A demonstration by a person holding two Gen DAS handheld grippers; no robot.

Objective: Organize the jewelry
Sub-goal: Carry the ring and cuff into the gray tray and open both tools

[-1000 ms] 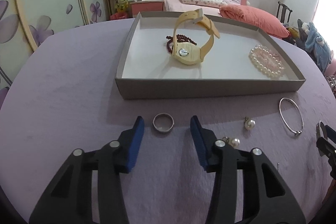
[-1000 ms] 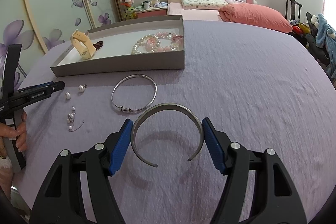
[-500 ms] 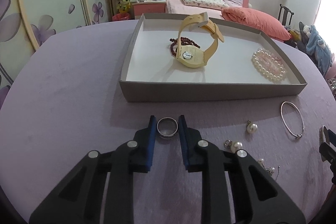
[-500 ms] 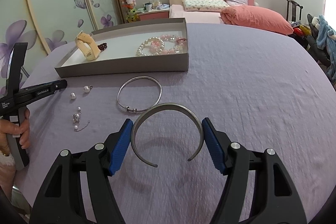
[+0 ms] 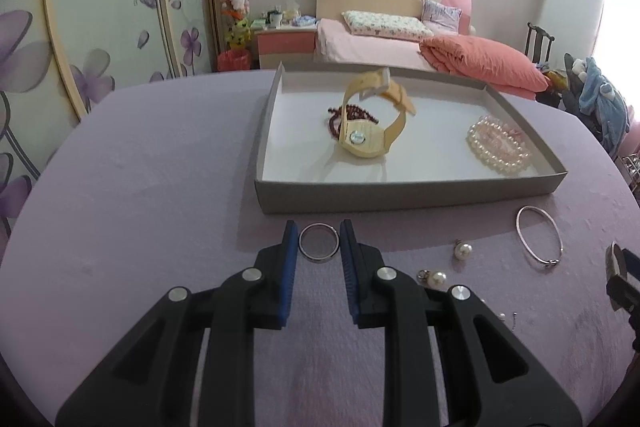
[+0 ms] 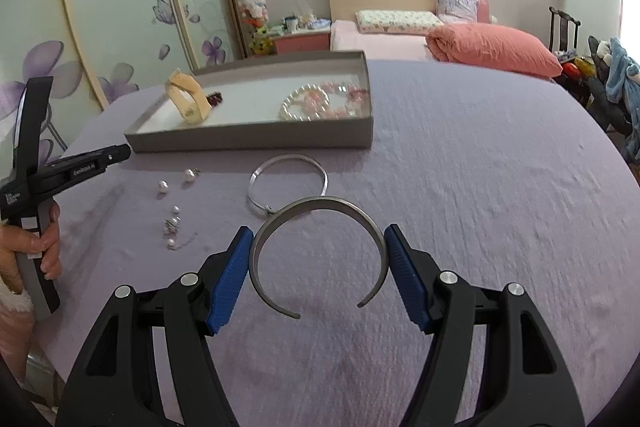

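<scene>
Since the earlier frames, the left claw (image 5: 319, 247) has been closed about the ring (image 5: 319, 247) and raised slightly from the desk (image 5: 152, 187); the ring is now gripped between both blue pads. The right claw (image 6: 319, 267) is seen unchanged, with the cuff (image 6: 318, 247) clamped across its width between the fingers, the cuff's open ends pointing back toward the camera.

Ahead of the left claw, the tray (image 5: 408, 193) is shown with a watch (image 5: 374, 129) standing on edge near its middle, dark red beads (image 5: 352, 115) just behind the watch, and a pearl bracelet (image 5: 498, 149) to the right. To the right of the left claw, two pearl earrings (image 5: 463, 250) and a thin bangle (image 5: 539, 237) are laid on the desk, outside the tray.

In the right wrist view, the bangle (image 6: 287, 185) lies just ahead of the cuff, partly overlapped by it in the picture; whether they touch cannot be told. Small pearl pieces (image 6: 174, 223) are scattered to the left of the right claw.
</scene>
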